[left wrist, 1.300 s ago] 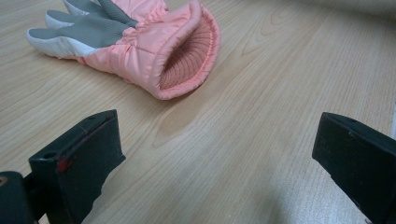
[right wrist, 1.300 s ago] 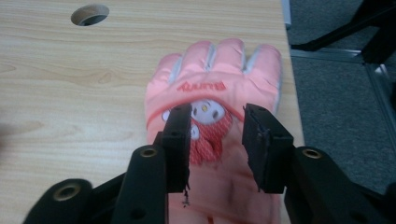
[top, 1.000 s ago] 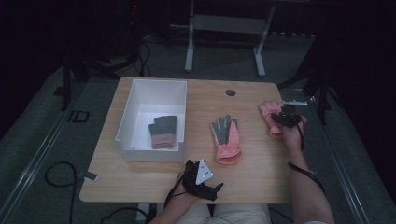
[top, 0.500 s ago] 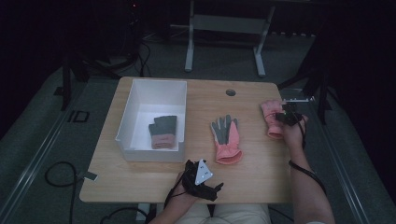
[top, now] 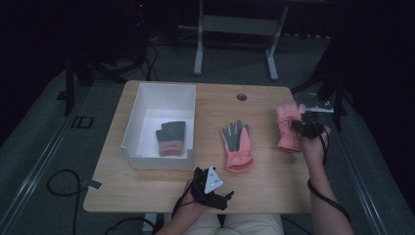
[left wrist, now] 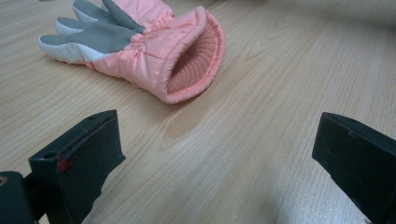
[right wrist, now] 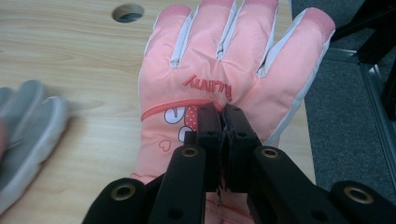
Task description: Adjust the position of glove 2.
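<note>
A pink glove (top: 288,128) lies back up near the table's right edge, fingers pointing away from me. My right gripper (top: 304,126) is shut on a pinch of its fabric; in the right gripper view the jaws meet at the printed patch on the glove (right wrist: 224,60), right gripper (right wrist: 223,116). A second pink glove (top: 237,146) lies grey palm up at mid-table. My left gripper (top: 215,188) rests near the front edge. It stands open (left wrist: 219,154), facing that glove's cuff (left wrist: 187,60) with bare wood between the jaws.
A white bin (top: 147,100) stands on the table's left half with a folded grey and pink glove (top: 171,138) inside. A cable hole (top: 242,97) sits near the far edge. A small clear item (top: 313,102) lies at the far right corner.
The right gripper and the pink glove it pinches have shifted only slightly. The left gripper has stayed where it was.
</note>
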